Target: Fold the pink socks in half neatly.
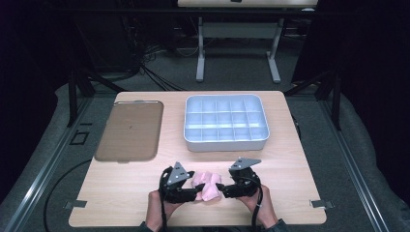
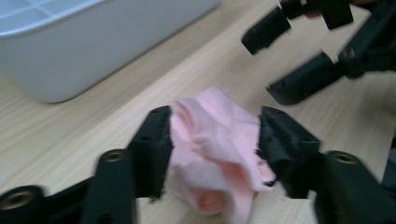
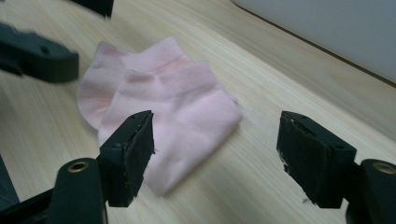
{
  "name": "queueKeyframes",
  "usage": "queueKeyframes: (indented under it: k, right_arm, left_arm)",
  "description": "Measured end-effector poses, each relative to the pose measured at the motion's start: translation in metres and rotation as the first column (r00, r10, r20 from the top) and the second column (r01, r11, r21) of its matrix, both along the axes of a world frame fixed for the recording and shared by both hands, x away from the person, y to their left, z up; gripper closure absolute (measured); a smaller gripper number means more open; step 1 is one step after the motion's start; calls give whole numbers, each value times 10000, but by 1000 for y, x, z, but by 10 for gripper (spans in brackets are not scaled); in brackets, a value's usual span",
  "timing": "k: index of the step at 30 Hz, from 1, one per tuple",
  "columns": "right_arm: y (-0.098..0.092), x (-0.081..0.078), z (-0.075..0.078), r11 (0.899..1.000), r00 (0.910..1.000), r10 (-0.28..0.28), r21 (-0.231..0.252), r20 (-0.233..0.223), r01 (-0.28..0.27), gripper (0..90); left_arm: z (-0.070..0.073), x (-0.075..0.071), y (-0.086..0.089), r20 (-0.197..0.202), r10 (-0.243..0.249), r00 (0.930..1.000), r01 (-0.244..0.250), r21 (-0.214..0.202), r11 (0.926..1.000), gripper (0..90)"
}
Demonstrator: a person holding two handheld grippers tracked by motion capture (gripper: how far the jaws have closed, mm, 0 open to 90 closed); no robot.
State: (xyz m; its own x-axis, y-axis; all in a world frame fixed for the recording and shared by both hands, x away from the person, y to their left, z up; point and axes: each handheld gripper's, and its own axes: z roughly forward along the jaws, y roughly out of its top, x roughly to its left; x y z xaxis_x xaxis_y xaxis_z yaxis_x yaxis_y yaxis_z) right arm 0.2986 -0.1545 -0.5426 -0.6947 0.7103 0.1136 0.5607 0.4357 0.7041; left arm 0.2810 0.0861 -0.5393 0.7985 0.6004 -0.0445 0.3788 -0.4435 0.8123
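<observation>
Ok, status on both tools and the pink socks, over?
Left tool clamped on bunched pink socks. Right tool open, nothing gripped, socks just ahead on the table. White divided bin and brown tray stand clear beyond. Nothing in the way.

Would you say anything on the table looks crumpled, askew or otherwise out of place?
Only the pink socks: they lie skewed, one half over the other, near the table's front edge, and one end is bunched up between the left gripper's jaws. The divided bin and brown tray sit square.
</observation>
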Motion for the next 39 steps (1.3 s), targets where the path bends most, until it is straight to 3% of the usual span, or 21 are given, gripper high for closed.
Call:
queueKeyframes:
  k: [2, 3, 6, 12, 14, 19, 26, 30, 32, 34, 39]
  right_arm:
    - [-8, 0, -2, 9994, 9991, -351, 47, -224, 352, 274]
    - [-13, 2, -5, 9991, 9986, -112, 403, -512, 132, 287]
    - [-16, 0, -6, 9991, 9944, -342, -274, -1000, 316, 362]
    - [-6, 3, -16, 9994, 9864, -277, -259, -1622, 239, 461]
    - [0, 4, -22, 9986, 9888, -445, 232, -1422, 483, 476]
    - [5, 7, -26, 9989, 9829, -275, 318, -1822, 338, 492]
    - [8, 12, -29, 9959, 9731, -186, 824, -2296, 385, 551]
    - [13, 12, -30, 9970, 9770, -244, 662, -2119, 393, 665]
    - [16, 12, -29, 9991, 9804, -258, 269, -1953, 317, 730]
    - [18, 13, -30, 9995, 9817, -204, 201, -1895, 246, 776]
    - [19, 12, -31, 9988, 9807, -217, 388, -1941, 297, 824]
  left_arm:
    - [-8, 3, -9, -111, -192, 9998, 197, 396, 9990, 567]
    - [-11, 4, -11, -196, -242, 9995, 251, 480, 9985, 617]
    - [-22, 8, -11, -424, -103, 9990, 134, 732, 9972, 720]
    - [-31, 8, -7, -479, 79, 9988, -33, 966, 9953, 797]
    - [-33, 8, -7, -491, 144, 9987, -93, 1032, 9946, 805]
    - [-36, 7, -6, -473, 297, 9984, -253, 916, 9955, 814]
    - [-39, 7, -4, -501, 300, 9983, -265, 687, 9973, 820]
    - [-40, 8, -2, -551, 305, 9980, -272, 594, 9979, 820]
    - [-39, 8, -3, -563, 291, 9980, -257, 607, 9978, 819]
    - [-38, 7, -3, -538, 335, 9980, -300, 632, 9975, 810]
    - [-28, 4, -1, -478, 353, 9982, -320, 688, 9971, 683]
